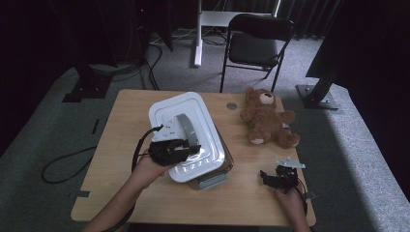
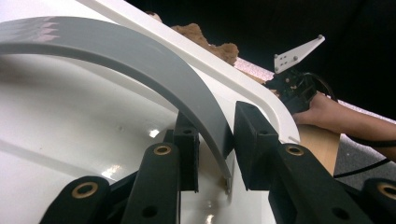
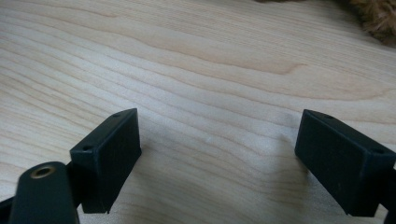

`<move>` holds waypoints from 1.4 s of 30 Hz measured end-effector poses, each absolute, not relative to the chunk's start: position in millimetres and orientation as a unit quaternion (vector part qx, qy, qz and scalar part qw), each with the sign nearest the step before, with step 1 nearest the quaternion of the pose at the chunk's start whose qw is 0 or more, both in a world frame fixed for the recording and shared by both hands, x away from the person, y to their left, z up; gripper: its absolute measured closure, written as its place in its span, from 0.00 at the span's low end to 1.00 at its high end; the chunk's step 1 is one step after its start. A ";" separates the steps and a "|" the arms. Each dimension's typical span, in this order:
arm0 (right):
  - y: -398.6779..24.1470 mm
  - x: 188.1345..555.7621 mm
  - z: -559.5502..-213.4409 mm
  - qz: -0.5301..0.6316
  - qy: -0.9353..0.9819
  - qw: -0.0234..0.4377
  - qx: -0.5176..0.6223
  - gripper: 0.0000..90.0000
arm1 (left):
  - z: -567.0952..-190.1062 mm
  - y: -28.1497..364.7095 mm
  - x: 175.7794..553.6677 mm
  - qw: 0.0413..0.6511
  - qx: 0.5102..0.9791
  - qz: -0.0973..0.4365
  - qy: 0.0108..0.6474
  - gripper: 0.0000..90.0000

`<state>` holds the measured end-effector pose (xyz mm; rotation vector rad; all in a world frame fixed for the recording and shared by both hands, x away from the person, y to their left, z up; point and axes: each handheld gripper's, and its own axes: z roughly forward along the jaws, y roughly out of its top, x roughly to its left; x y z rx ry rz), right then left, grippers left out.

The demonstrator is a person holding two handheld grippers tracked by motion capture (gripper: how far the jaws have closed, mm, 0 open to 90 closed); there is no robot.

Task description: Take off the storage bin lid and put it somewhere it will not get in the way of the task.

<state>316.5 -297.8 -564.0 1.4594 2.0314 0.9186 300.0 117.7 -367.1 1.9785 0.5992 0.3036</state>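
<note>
At the desk's point(image 1: 121, 193) near edge, right of centre, the right gripper point(image 1: 280, 178) is rested close above bare wood, its jaws spread wide apart with nothing between them, as is seen plainly in the right gripper view point(image 3: 217, 158). Left of it, a little farther in, the left gripper point(image 1: 186, 147) is clenched on the grey handle point(image 1: 187, 129) of the white lid point(image 1: 193, 111); in the left gripper view point(image 2: 215, 154) the curved grey strap point(image 2: 140, 65) is pinched between both black pads. The lid is seen tilted over a clear container with a grey latch point(image 1: 212, 181), which sits near the desk's middle, toward the near edge. Beyond, toward the far right corner, a brown teddy bear point(image 1: 267, 118) is laid on its back, well apart from the lid. Near the far edge, a small grey disc point(image 1: 231, 106) is set into the wood. Behind the desk, a black folding chair point(image 1: 256, 43) is stood on the carpet.
</note>
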 end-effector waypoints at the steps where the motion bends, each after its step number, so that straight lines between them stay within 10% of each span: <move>1: -297.7 316.5 -564.0 0.335 0.741 0.236 0.532 0.15 | -366.0 120.2 298.8 0.501 0.820 0.126 0.248 0.81; 42: -297.7 316.5 -564.0 0.335 0.740 0.236 0.533 0.15 | -392.3 205.2 272.8 0.483 0.814 0.137 0.293 0.81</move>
